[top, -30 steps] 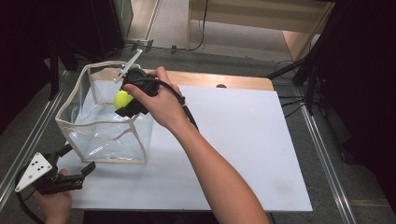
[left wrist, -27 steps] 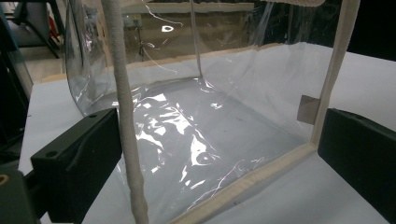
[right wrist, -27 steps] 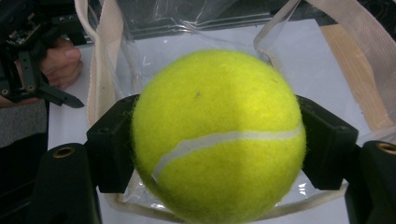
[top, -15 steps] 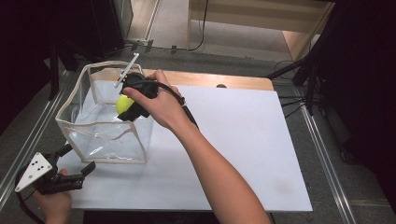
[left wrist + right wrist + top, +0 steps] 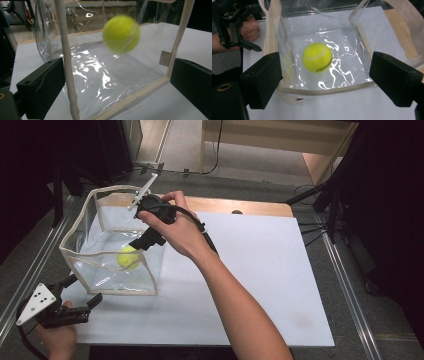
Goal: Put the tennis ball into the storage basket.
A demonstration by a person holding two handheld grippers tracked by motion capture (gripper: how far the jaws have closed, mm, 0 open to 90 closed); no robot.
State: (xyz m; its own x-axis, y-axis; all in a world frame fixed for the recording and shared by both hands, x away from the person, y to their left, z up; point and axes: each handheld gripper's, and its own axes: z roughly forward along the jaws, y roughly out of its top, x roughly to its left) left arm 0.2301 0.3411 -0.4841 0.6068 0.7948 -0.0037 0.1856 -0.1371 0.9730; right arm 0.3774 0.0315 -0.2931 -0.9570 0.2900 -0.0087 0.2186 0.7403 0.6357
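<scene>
The right gripper hung over the clear bag on the counter; its jaws had just been opening and stood wide apart with nothing between them. The tennis ball was inside the bag, apart from the jaws. The left gripper sat beside the bag's near corner, jaws open and empty.

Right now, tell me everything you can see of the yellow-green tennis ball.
The yellow-green felt tennis ball is round and fuzzy, with a pale curved seam and dark printed lettering. It is inside the clear plastic bag with cream fabric edging, low over its bottom and blurred in the left gripper view. The right gripper above has just been opening, nothing between its fingers; whether the ball touches the bag bottom is unclear.
</scene>
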